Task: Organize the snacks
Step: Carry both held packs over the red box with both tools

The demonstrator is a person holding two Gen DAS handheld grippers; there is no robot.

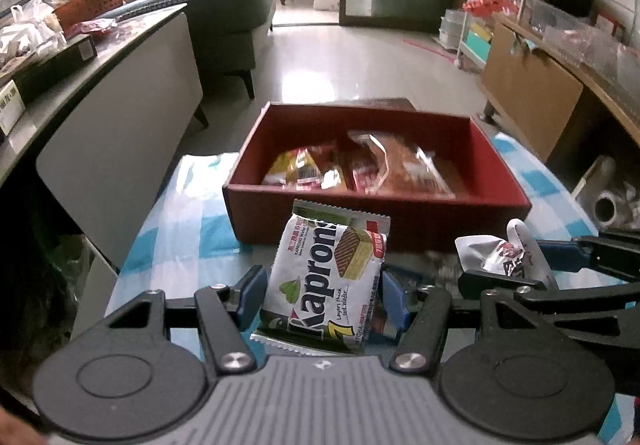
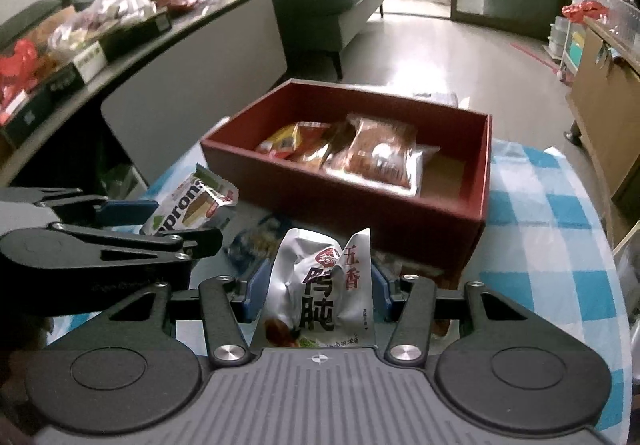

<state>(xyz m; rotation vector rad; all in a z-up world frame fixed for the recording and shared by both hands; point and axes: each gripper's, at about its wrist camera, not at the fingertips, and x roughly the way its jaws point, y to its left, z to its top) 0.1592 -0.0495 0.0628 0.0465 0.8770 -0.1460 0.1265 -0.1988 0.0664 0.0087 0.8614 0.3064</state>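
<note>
My left gripper [image 1: 323, 295] is shut on a white and green Kaprons wafer pack [image 1: 328, 277], held upright in front of the red box [image 1: 360, 217]. My right gripper [image 2: 318, 293] is shut on a white snack pouch with black Chinese characters [image 2: 320, 293]. The two grippers are side by side just short of the box's near wall. The wafer pack [image 2: 192, 205] and left gripper show at the left of the right wrist view; the pouch [image 1: 500, 253] shows at the right of the left wrist view. The red box [image 2: 360, 205] holds several wrapped snacks [image 2: 376, 157].
The box stands on a table with a blue and white checked cloth [image 2: 552, 213]. More snack packets [image 2: 256, 241] lie on the cloth below the grippers. A grey counter [image 1: 100, 57] piled with bags is at the left, a sofa [image 1: 232, 17] behind, shelves [image 1: 560, 57] at the right.
</note>
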